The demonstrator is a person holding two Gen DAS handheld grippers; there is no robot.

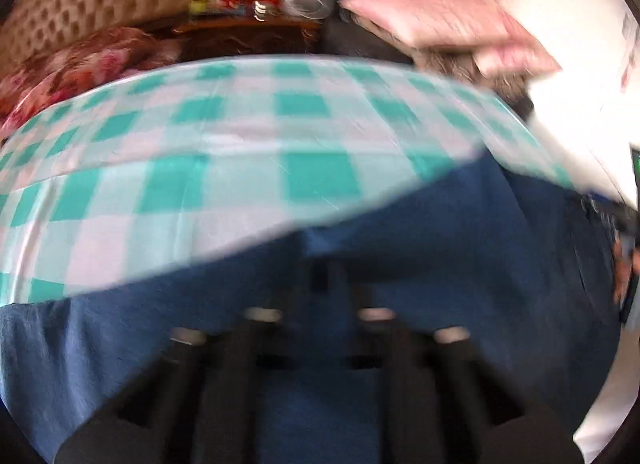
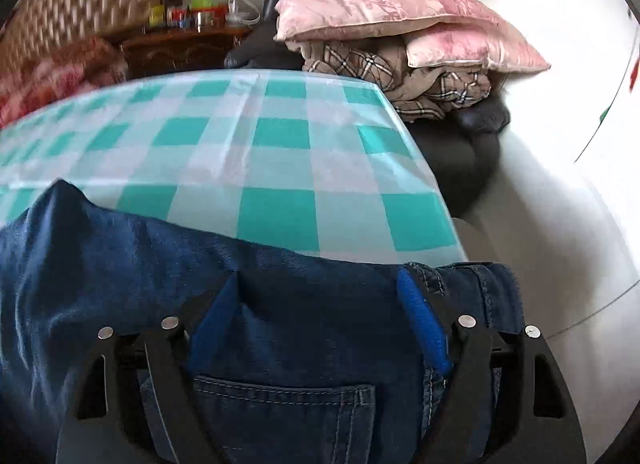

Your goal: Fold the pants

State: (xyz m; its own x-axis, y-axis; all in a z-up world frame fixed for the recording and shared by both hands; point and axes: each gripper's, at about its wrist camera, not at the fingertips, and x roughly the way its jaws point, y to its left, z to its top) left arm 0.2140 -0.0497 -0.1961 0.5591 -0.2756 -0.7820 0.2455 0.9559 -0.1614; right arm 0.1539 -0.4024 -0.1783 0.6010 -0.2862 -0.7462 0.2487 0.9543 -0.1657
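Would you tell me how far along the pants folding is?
Done: the jeans lie on the checked tablecloth, bunched, a back pocket showing. In hand: the right gripper sits open over the waistband. Left: no neat fold shows yet.

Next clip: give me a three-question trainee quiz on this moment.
1. True or false: the jeans lie on a checked tablecloth.
2. Right hand-held gripper: A open, B shut?
3. What sits on top of the folded plaid bedding beyond the table?

Key: 1 true; 2 A, fingers spread over the denim; 3 pink pillows.
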